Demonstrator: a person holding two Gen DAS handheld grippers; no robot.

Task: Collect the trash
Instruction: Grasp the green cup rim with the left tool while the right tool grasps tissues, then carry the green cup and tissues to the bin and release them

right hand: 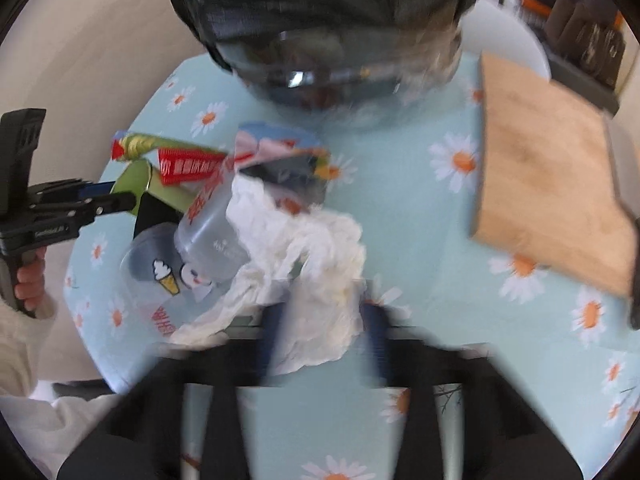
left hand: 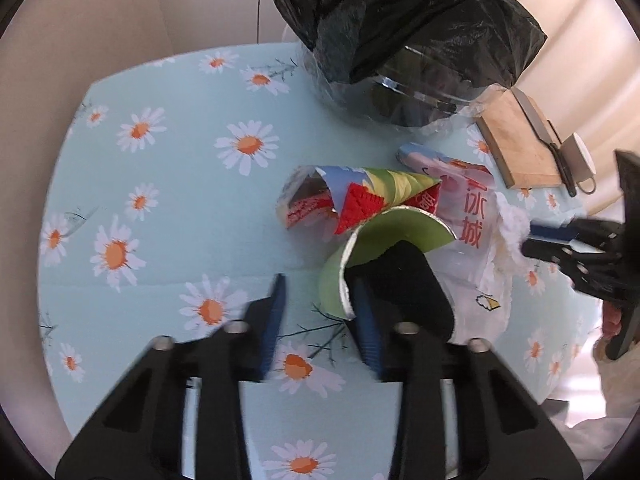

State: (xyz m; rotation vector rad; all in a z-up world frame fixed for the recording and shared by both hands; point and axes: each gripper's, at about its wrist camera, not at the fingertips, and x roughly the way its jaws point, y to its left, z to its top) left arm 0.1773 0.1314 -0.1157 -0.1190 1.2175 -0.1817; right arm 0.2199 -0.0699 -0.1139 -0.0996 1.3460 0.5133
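A pile of trash lies on the daisy tablecloth: a colourful cone wrapper, a green foil-rimmed lid, a clear printed plastic cup and a crumpled white tissue. My left gripper is open, its right finger beside the lid's edge; it also shows in the right wrist view. My right gripper is open with the tissue between its blurred fingers; it shows in the left wrist view. A bin lined with a black bag stands behind.
A wooden cutting board with a knife on it lies at the right of the table. A white object sits by the board. Table edge and beige wall lie to the left.
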